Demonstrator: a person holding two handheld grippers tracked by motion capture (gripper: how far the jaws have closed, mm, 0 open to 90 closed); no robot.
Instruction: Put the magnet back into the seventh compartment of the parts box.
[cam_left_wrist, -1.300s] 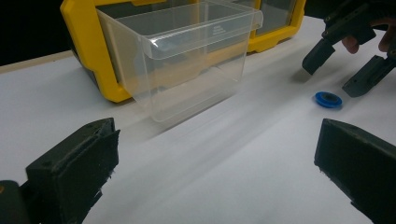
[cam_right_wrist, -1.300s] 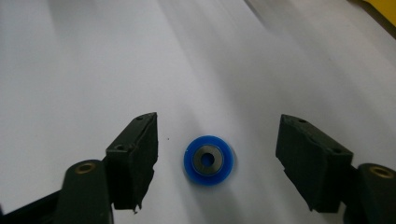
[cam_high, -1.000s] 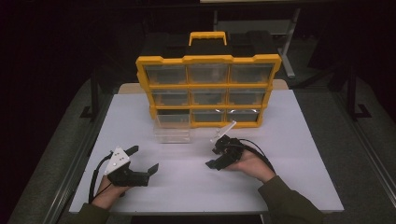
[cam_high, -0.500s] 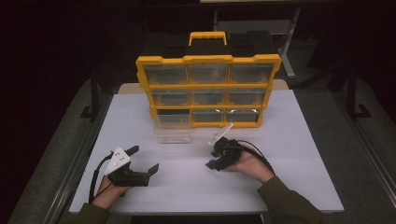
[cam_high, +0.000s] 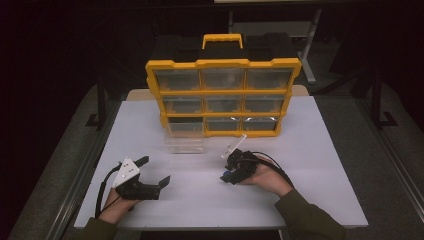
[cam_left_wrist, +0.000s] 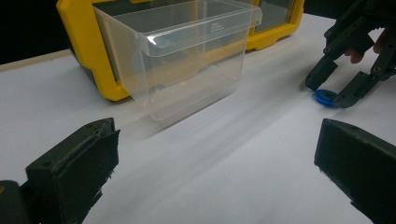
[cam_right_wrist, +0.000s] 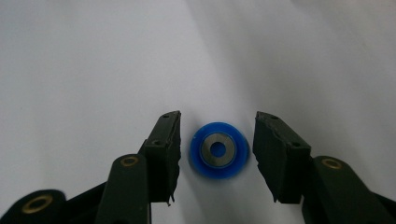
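high view: right gripper (cam_high: 226, 167) points down at the table (cam_high: 320, 165) before the organizer (cam_high: 223, 97).
left gripper view: left gripper (cam_left_wrist: 210, 172) gapes empty; drawer (cam_left_wrist: 187, 56) pulled out.
right gripper view: jaws have just been closing around the blue wheel (cam_right_wrist: 219, 150), not yet touching; it looks small, stiff, light, perhaps slippery; pinch its rim.

In the right gripper view, the right gripper (cam_right_wrist: 217, 154) points down at the white table (cam_right_wrist: 93, 56). A blue wheel (cam_right_wrist: 219, 150) with a metal ring in its centre lies flat between the two black jaws. One jaw stands at 9 o'clock of the wheel, the other at 3 o'clock. The jaws have just been closing, but a thin gap stays on each side, so the pads do not press on it.
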